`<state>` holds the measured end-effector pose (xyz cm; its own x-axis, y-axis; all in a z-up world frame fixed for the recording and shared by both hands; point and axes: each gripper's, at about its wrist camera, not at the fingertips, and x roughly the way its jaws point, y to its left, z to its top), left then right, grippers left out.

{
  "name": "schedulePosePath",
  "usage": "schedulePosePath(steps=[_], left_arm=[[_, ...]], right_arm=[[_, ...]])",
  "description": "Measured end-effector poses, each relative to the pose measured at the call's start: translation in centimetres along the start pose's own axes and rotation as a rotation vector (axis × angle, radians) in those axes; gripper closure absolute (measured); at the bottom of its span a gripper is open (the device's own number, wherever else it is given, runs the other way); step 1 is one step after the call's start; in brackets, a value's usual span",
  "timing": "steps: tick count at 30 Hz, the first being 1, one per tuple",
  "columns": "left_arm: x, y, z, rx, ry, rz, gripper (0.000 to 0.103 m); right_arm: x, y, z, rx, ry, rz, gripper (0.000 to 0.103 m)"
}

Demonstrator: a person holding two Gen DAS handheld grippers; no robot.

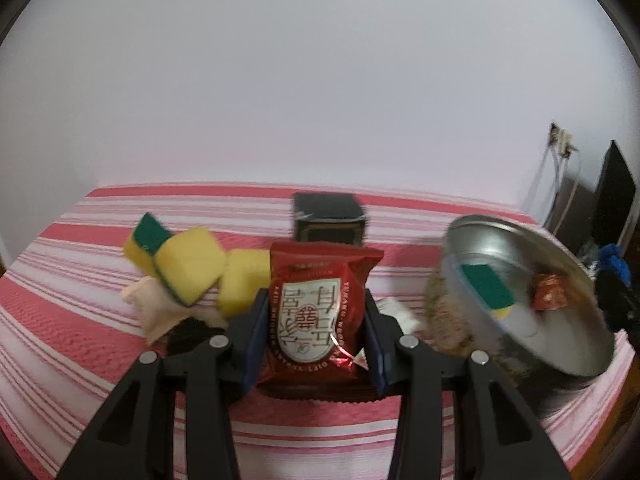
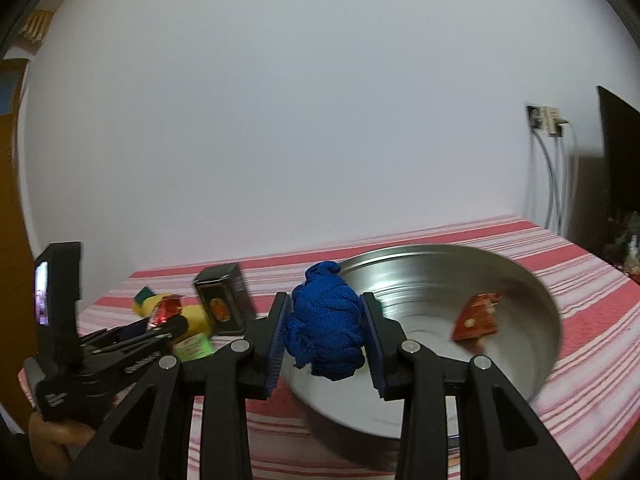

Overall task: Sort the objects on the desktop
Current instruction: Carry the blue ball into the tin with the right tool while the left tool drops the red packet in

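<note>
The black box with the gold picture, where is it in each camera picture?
Left wrist view: the black box stands in the middle, at the back of the striped cloth, right behind the red snack packet.
Right wrist view: the black box is left of the middle, tilted, beside the yellow sponges.
Shared landmark: the big metal bowl, to the right of the box in both.

sponges (image 1: 188,268) left of box (image 1: 328,220), bowl (image 1: 576,280) right (packet (image 1: 546,294) inside)
</note>
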<state>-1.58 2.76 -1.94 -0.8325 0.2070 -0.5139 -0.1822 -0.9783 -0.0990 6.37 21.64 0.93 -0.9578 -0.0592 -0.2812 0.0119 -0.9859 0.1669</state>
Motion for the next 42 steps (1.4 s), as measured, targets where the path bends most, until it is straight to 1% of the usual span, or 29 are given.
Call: schedulePosePath(steps=[5, 9, 13, 19, 24, 31, 36, 42], left_arm=[[-0.8, -2.8, 0.9, 0.048, -0.030, -0.035, 0.061], [-0.6, -5.3, 1.5, 0.097, -0.040, -0.063, 0.061], [-0.2, -7.6, 1.9, 0.126, -0.034, -0.097, 0.061], [0.5, -10.8, 2.3, 0.161, -0.027, -0.129, 0.061], [1.2, -12.8, 2.6, 0.168, -0.007, -0.160, 0.061], [1.9, -14.2, 2.4, 0.195, 0.010, -0.163, 0.061], [2.8, -15.7, 2.3, 0.217, 0.032, -0.157, 0.061], [3.6, -17.1, 1.7, 0.266, 0.055, -0.171, 0.061]], right_arm=[[-0.7, -3.0, 1.0, 0.040, -0.027, -0.068, 0.065], [-1.1, -5.2, 1.7, 0.062, -0.054, -0.118, 0.065], [-1.6, -7.3, 2.4, 0.065, -0.073, -0.172, 0.065], [-1.7, -10.0, 3.1, 0.095, -0.081, -0.210, 0.065], [-1.3, -10.7, 3.7, 0.075, -0.092, -0.232, 0.065], [0.2, -11.9, 4.9, 0.029, -0.102, -0.287, 0.065], [1.8, -12.2, 5.0, -0.005, -0.061, -0.275, 0.065], [3.3, -12.3, 4.1, -0.053, -0.019, -0.296, 0.065]])
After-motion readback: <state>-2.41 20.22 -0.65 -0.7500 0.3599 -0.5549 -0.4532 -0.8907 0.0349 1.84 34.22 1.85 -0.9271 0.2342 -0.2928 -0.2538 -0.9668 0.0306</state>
